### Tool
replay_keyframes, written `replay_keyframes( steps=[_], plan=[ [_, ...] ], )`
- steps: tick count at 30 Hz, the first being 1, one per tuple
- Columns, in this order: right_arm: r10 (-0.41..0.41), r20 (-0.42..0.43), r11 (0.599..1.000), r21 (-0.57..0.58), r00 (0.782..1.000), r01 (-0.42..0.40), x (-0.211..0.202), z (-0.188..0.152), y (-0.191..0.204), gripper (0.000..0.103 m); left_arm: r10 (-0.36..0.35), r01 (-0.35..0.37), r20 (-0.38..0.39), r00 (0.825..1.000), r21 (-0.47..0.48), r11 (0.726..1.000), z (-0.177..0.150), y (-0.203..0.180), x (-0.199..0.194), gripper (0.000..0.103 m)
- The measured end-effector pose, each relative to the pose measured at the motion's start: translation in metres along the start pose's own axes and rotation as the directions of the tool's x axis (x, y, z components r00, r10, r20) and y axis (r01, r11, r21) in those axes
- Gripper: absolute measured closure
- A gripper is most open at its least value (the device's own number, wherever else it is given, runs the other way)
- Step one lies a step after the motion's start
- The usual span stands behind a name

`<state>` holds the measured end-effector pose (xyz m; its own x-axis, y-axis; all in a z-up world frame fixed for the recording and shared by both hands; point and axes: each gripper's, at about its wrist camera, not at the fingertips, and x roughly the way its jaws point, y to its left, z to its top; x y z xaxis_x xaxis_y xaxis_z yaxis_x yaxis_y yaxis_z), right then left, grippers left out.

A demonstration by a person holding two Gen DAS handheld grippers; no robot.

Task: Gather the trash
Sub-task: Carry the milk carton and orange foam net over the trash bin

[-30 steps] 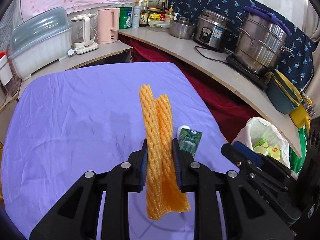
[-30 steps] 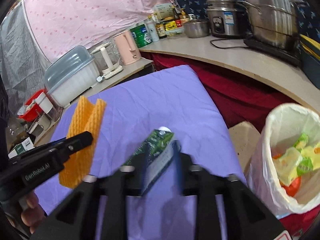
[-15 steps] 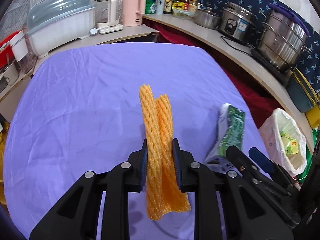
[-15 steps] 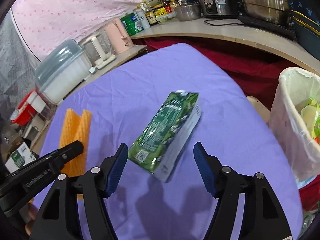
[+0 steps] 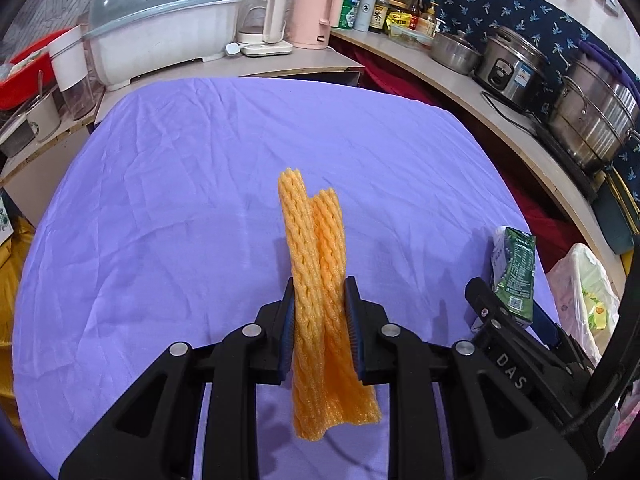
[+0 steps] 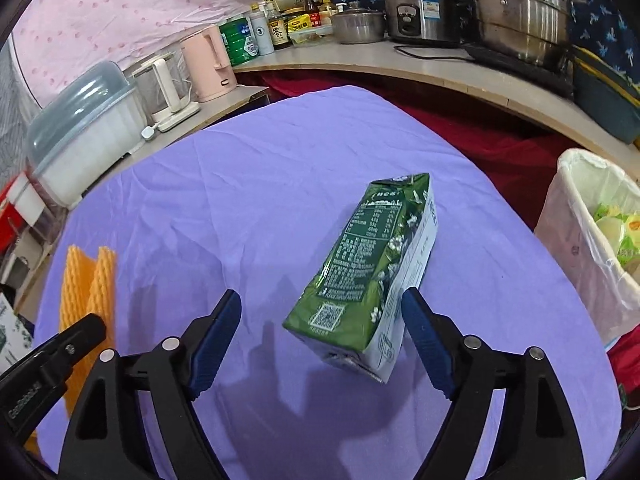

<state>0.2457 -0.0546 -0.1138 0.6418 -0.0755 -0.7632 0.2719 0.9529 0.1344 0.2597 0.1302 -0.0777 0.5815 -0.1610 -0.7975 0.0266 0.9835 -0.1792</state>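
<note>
The green drink carton point(image 6: 372, 268) is seen lying on the purple-covered bench point(image 6: 260, 184) between the spread fingers of the right tool point(image 6: 322, 332), ungripped, so it could be nudged toward the near bench edge if the fingers are closed off-centre on its tilted body. The white-lined trash bin point(image 6: 576, 240) stands right of that tool beyond the bench edge, with nothing seen in between. The orange foam fruit net point(image 5: 316, 280) is pinched upright in the left tool point(image 5: 320, 332), its limp lower end hanging free, and could be snagged.

Both wrist cameras look forward, close over the purple cloth point(image 5: 168, 240), sharing roughly the counter point(image 6: 400, 62) beyond.
</note>
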Motion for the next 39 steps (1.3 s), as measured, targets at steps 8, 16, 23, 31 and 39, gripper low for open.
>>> replay_keyframes(
  steps=[8,16,23,31,39],
  plan=[
    [-0.017,-0.034,1.0,0.004,0.999,0.017,0.01,-0.003,-0.017,0.047,-0.02,0.02,-0.007,1.0,0.002,1.0,-0.003,0.0,0.001,0.081],
    [0.034,0.016,0.998,0.048,0.999,-0.034,-0.025,-0.001,-0.054,0.059,-0.063,0.063,-0.002,0.998,0.063,0.996,-0.01,-0.038,-0.01,0.081],
    [0.036,0.055,0.995,0.094,0.998,-0.041,-0.056,0.004,-0.094,0.06,-0.115,0.111,0.017,0.993,0.144,0.983,-0.014,-0.104,-0.029,0.081],
    [0.021,0.126,0.985,0.166,0.992,-0.042,-0.1,0.006,-0.158,0.06,-0.17,0.16,0.024,0.985,0.236,0.958,-0.023,-0.178,-0.047,0.081],
    [-0.033,0.184,0.972,0.233,0.982,-0.011,-0.135,0.011,-0.229,0.06,-0.22,0.209,-0.001,0.975,0.319,0.924,-0.04,-0.251,-0.054,0.081]
  ],
)
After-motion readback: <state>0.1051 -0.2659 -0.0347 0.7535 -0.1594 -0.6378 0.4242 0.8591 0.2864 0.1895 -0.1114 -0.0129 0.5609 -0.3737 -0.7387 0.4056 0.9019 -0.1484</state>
